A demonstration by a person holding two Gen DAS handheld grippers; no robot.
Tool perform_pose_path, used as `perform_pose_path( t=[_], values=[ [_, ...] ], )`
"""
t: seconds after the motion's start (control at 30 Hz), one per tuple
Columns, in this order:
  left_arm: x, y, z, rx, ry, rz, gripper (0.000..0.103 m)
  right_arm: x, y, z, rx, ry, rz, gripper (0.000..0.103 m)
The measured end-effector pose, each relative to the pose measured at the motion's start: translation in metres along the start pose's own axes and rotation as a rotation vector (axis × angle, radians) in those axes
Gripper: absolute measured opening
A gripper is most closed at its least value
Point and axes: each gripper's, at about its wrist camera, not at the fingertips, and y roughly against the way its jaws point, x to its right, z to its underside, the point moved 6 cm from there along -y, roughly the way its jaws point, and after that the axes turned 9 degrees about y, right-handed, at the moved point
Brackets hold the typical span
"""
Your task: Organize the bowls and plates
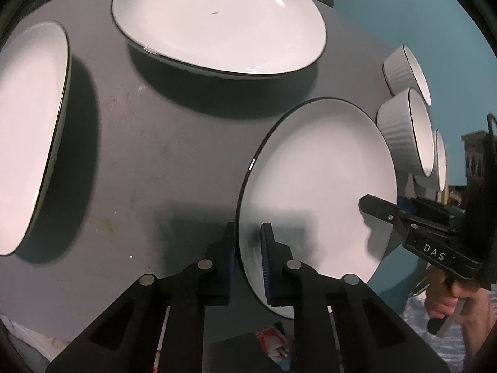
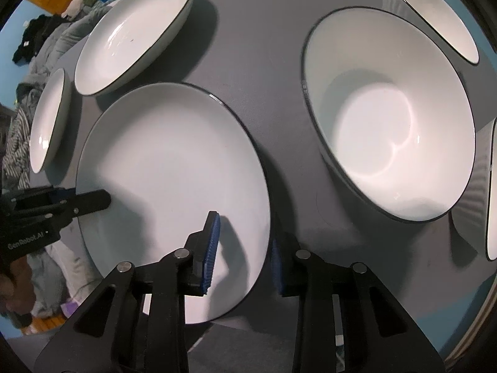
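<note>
Left wrist view: the left gripper (image 1: 248,261) is clamped on the near rim of a white plate (image 1: 320,186) with a thin dark edge — one blue pad lies on the plate's upper face, the other finger sits under the rim. The plate appears tilted above the grey table (image 1: 161,161). At the plate's far-right edge the right gripper (image 1: 377,209) reaches in, one finger over the rim; a hand (image 1: 447,295) holds its handle. Ahead of the left gripper lies a second large plate (image 1: 217,21); to its left lies a third plate (image 1: 31,130). Right of the held plate, two ribbed white bowls (image 1: 403,124) stand at the table's edge.

Right wrist view: the right gripper (image 2: 245,255) straddles the same plate's (image 2: 167,171) rim. Its left pad rests on the plate's face; the right finger is below and beside the rim. Whether both pads press the rim cannot be told. The left gripper (image 2: 93,200) grips the opposite edge. Right of the right gripper stands a deep white bowl (image 2: 388,124) — apart from the plate. Further bowls (image 2: 435,12) stand beyond it, and shallow plates (image 2: 133,31) lie ahead to the left.
</note>
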Motion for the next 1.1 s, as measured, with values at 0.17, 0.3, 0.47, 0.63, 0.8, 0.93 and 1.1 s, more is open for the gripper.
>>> perform_pose_path(
  t=[0.17, 0.3, 0.47, 0.63, 0.8, 0.93, 1.1],
  values=[
    [-0.006, 0.003, 0.001, -0.013, 0.014, 0.019, 0.012, 0.010, 0.001, -0.001, 0.011, -0.057, -0.057, 0.020],
    [-0.009, 0.004, 0.000, -0.015, 0.008, 0.011, 0.012, 0.012, 0.001, -0.003, 0.011, -0.071, -0.095, 0.017],
    [0.006, -0.006, 0.000, -0.009, 0.017, 0.004, 0.012, 0.006, -0.002, -0.005, 0.009, -0.062, -0.142, 0.014],
    [0.009, 0.000, -0.002, 0.005, 0.022, -0.009, 0.012, -0.003, 0.000, -0.006, 0.017, -0.056, -0.160, 0.013],
    [0.006, 0.012, -0.005, 0.013, 0.033, -0.013, 0.012, -0.003, 0.008, -0.010, 0.023, -0.055, -0.180, 0.013],
    [0.007, 0.025, -0.013, 0.036, 0.038, -0.009, 0.012, -0.007, 0.014, -0.018, 0.031, -0.044, -0.185, 0.013],
    [0.003, 0.040, -0.026, 0.061, 0.058, 0.002, 0.012, -0.017, 0.021, -0.035, 0.040, -0.026, -0.179, 0.013]
  ],
)
